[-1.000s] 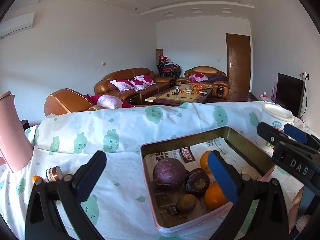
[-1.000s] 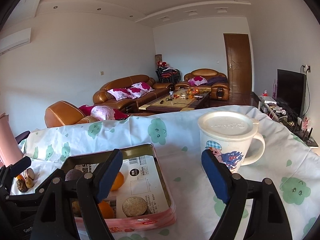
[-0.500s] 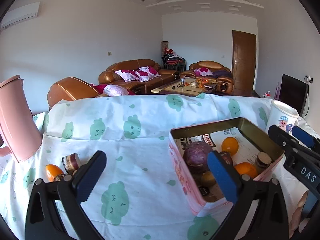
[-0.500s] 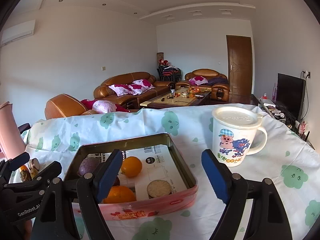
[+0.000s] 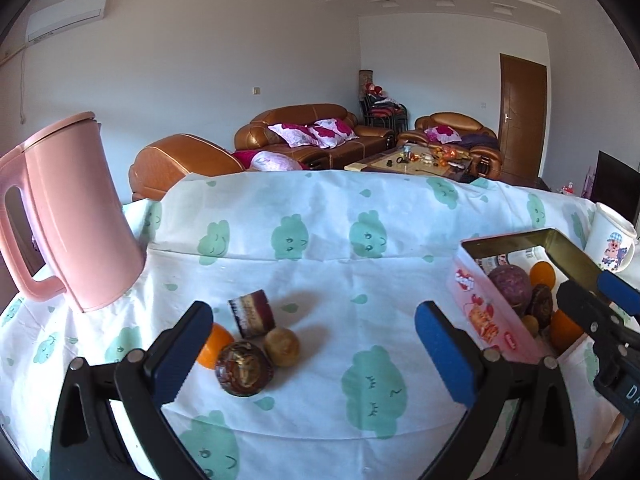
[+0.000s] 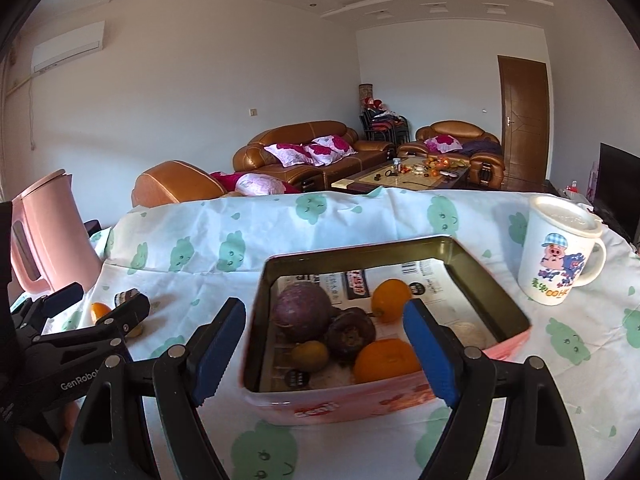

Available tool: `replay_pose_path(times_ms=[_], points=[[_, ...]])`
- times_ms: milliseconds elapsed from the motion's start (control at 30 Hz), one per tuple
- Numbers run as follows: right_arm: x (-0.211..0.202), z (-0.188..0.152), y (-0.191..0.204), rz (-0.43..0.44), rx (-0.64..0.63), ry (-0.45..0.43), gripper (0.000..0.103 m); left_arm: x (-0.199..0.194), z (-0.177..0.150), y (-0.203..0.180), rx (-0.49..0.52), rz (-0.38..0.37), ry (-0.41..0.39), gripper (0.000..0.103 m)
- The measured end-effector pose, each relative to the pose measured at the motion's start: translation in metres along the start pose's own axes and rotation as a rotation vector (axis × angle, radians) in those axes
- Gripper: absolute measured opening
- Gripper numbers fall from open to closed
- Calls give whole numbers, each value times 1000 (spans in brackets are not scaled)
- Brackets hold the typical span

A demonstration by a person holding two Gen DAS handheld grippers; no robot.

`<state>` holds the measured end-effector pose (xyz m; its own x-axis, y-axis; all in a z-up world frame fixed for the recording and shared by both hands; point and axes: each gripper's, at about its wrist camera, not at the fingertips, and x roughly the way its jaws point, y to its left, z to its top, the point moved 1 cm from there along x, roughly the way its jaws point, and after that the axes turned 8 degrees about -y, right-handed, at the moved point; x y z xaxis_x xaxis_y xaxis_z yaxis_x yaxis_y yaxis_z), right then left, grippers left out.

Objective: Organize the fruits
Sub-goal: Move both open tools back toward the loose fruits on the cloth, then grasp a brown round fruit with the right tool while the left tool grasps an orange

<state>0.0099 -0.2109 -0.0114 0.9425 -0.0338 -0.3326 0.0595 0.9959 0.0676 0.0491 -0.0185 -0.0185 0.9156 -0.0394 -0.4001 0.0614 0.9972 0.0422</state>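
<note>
A pink tin box holds several fruits: a purple passion fruit, a dark wrinkled one, two oranges and a small brown fruit. Loose on the cloth at the left lie a dark passion fruit, a small brown fruit, an orange and a striped dark cylinder. My left gripper is open and empty, just before the loose fruits. My right gripper is open and empty, in front of the box.
A pink kettle stands at the far left. A white lidded cartoon mug stands right of the box. The table carries a white cloth with green clouds. Sofas and a coffee table lie beyond.
My left gripper has swung left from the box to the loose fruits. My right gripper has swung left from the mug to face the box. Both stay open.
</note>
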Motion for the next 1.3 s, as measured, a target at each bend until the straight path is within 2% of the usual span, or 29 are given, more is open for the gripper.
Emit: replay_pose_path(times_ms=[167,467,500,667,733,933,1200,1233,1267,1300], points=[[8,-4,36,53,-33,29,82,8,-1,33,-36,33,28,103],[23,-9,94,148,-73,88,82,20,-2,88,-33,119,49,103],[24,-11,101,166,-78,100,81,22,-2,97,-41,132,58,103],[41,-24,138,271,-98,224,53,33,-3,142,-69,218,105,103],[48,-30,151,318,-92,279,52,35,-5,155,-78,243,116,103],[66,-42,190,405,-98,366,52,36,-5,171,-125,223,128,103],[92,-44,210,395,-59,424,52,34,-2,166,-119,177,120,103],[92,-44,210,395,-56,427,51,34,-2,165,-116,175,119,103],[92,-44,209,395,-53,425,43,34,-3,165,-114,172,119,103],[92,-44,208,399,-51,429,42,35,-3,165,-112,169,120,103]])
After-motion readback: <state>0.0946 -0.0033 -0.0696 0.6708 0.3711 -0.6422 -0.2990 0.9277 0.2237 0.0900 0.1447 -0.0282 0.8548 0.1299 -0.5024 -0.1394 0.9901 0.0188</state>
